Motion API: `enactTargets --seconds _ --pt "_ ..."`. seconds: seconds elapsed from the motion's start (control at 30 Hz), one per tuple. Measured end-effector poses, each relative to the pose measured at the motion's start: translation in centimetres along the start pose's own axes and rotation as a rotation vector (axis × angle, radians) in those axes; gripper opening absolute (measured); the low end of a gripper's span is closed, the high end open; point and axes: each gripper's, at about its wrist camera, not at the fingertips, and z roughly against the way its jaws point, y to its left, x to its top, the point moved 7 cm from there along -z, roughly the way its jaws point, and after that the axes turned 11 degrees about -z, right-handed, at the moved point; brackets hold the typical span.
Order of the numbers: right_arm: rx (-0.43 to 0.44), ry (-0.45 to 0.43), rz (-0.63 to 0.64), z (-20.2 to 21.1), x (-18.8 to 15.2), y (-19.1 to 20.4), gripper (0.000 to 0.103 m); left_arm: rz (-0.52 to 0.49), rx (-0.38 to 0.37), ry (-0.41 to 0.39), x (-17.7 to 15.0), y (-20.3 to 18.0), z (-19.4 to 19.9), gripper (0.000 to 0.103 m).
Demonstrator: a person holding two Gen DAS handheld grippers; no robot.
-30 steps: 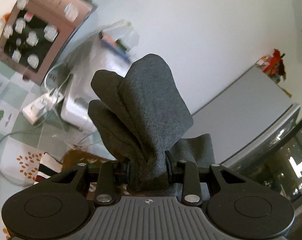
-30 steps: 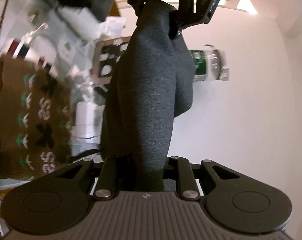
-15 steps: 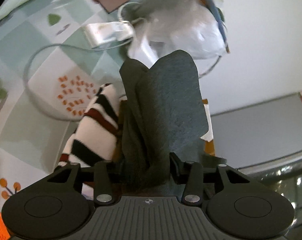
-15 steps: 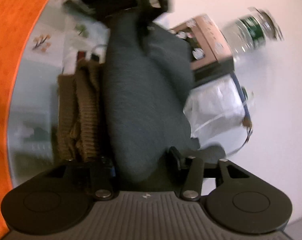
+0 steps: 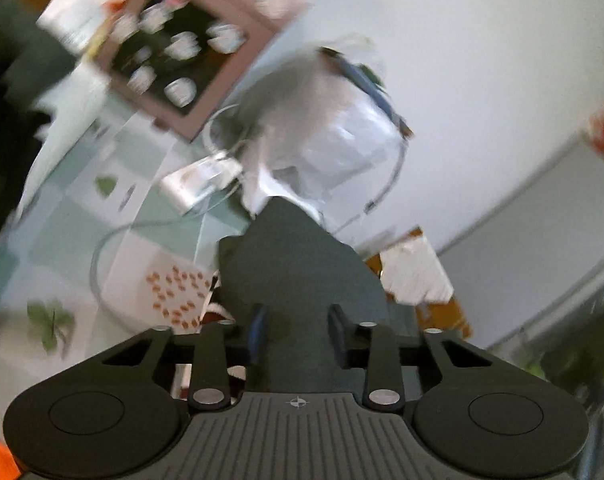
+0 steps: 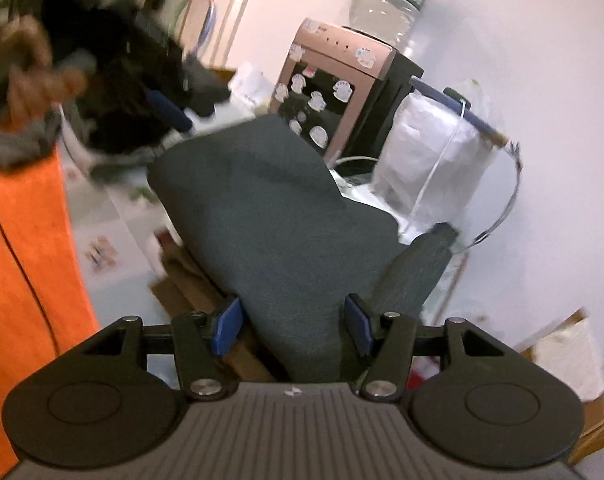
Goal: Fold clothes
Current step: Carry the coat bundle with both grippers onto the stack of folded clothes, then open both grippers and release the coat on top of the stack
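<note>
A dark grey garment point(image 6: 262, 216) lies bunched over a pile on the table. My right gripper point(image 6: 292, 330) straddles its near end. Its jaws are opening, their blue pads point(image 6: 226, 328) bare and just off the cloth. In the left wrist view the same grey garment point(image 5: 298, 264) fills the gap of my left gripper point(image 5: 298, 334), whose jaws are closing and press on the fabric. The left gripper point(image 6: 170, 112) also shows blurred at the upper left of the right wrist view, in a person's hand point(image 6: 22, 64).
A pink-brown water dispenser point(image 6: 333, 92) with stickers and a bottle point(image 6: 389, 0) stands behind. Beside it are a white plastic bag point(image 6: 433, 152), a power strip point(image 5: 198, 184) and cables. Orange fabric point(image 6: 22, 260) fills the left. A striped garment point(image 5: 214, 308) and a brown knit point(image 6: 190, 280) lie under the grey one.
The right wrist rolled back upright and its jaws spread from a tight grip to wide around the garment. The left gripper sank toward the pile; its jaws widened, then narrowed on the cloth.
</note>
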Motion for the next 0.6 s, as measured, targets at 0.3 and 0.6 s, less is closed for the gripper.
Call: enactTargets --seconds 0.3,0.6 --pt "0.059 -0.065 -0.406 -0.6 2.0 -4.4 0.053 -0.136 0.025 0.035 0.5 -0.5 -4.3 0.03" --pt "-0.105 -0.056 -0.66 -4.6 -1.4 -8.4 0.011 -0.116 0.111 0.06 -0.8 2.4 -7.0 0.029"
